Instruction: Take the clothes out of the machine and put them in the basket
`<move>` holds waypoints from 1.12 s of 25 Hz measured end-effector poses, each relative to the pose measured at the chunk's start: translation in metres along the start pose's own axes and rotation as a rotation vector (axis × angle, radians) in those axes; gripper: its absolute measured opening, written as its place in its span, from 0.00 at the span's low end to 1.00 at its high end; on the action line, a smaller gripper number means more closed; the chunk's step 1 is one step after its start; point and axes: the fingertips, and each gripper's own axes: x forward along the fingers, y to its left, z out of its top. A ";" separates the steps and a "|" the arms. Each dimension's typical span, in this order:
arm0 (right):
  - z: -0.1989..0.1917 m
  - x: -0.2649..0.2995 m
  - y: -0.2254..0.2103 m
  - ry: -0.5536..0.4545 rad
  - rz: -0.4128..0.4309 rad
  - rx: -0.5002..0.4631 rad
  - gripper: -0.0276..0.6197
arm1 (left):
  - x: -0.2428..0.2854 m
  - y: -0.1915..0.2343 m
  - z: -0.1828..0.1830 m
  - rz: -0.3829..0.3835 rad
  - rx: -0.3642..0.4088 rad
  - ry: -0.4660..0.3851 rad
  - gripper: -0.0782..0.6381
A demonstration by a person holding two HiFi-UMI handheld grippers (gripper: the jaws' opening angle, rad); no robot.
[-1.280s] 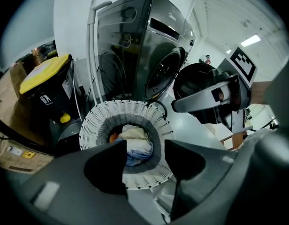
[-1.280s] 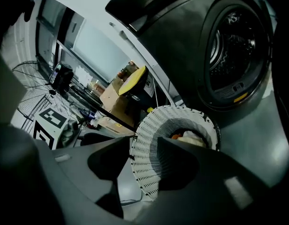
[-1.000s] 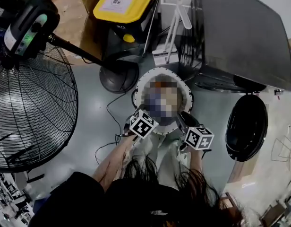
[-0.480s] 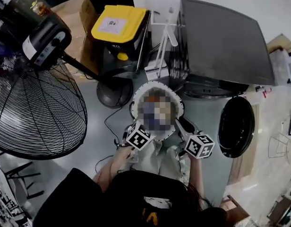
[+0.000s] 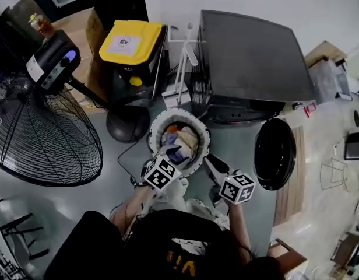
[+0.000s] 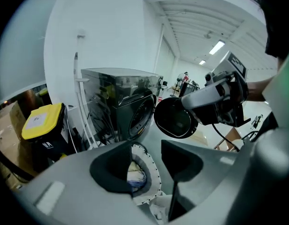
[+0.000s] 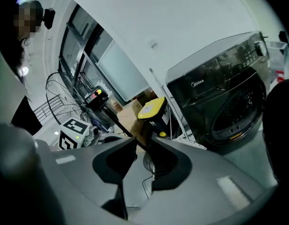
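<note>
Evidently the work stands at the basket end of a trip: both grippers hang by the near rim of the white round basket (image 5: 154, 134), which sits on the floor just near and left of the black front-loading washing machine (image 5: 255, 57), and neither seems to clamp anything. The left gripper (image 6: 147, 143) has its jaws apart, and the basket shows through the gap. A pale cloth (image 6: 157, 209) shows low between them, just near the rim; whether it is a garment cannot be told. The right gripper (image 7: 142, 141) has its jaws drawn almost together, with only a slit at the tips and nothing in it. The clothes (image 5: 179, 143) lie heaped inside the basket.

The next move, as a judgement, calls for a turn to the right, the right jaws spread, and a reach past the round door (image 5: 274, 154), which hangs open to the right of the basket, into the drum opening (image 7: 236, 109). That opening looks dark, so whether anything is left inside cannot be told.

By count: one washing machine, one door, one basket, two grippers. The clothes are a pile of several pieces, orange, white and blue among them, too tangled to number. At the far left stand one pedestal fan (image 5: 39, 133), one yellow-lidded bin (image 5: 132, 41) and one cardboard box (image 5: 80, 28)
</note>
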 end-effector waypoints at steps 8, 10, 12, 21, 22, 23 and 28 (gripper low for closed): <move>0.002 -0.046 0.018 -0.031 0.052 -0.045 0.20 | -0.010 -0.027 0.022 0.064 0.019 -0.071 0.33; -0.003 -0.062 0.024 -0.035 0.071 -0.062 0.20 | -0.016 -0.041 0.025 0.088 0.005 -0.084 0.33; -0.009 -0.079 0.029 -0.039 0.090 -0.075 0.19 | -0.024 -0.053 0.025 0.125 -0.004 -0.089 0.33; -0.055 -0.152 0.038 -0.072 0.142 -0.102 0.18 | -0.067 -0.143 0.020 0.154 -0.067 -0.167 0.30; -0.060 -0.160 0.040 -0.076 0.145 -0.106 0.18 | -0.073 -0.152 0.018 0.162 -0.069 -0.177 0.28; -0.064 -0.167 0.042 -0.080 0.149 -0.111 0.18 | -0.079 -0.161 0.017 0.167 -0.076 -0.190 0.26; -0.076 -0.198 0.062 -0.112 0.180 -0.149 0.15 | -0.105 -0.202 0.010 0.167 -0.115 -0.247 0.16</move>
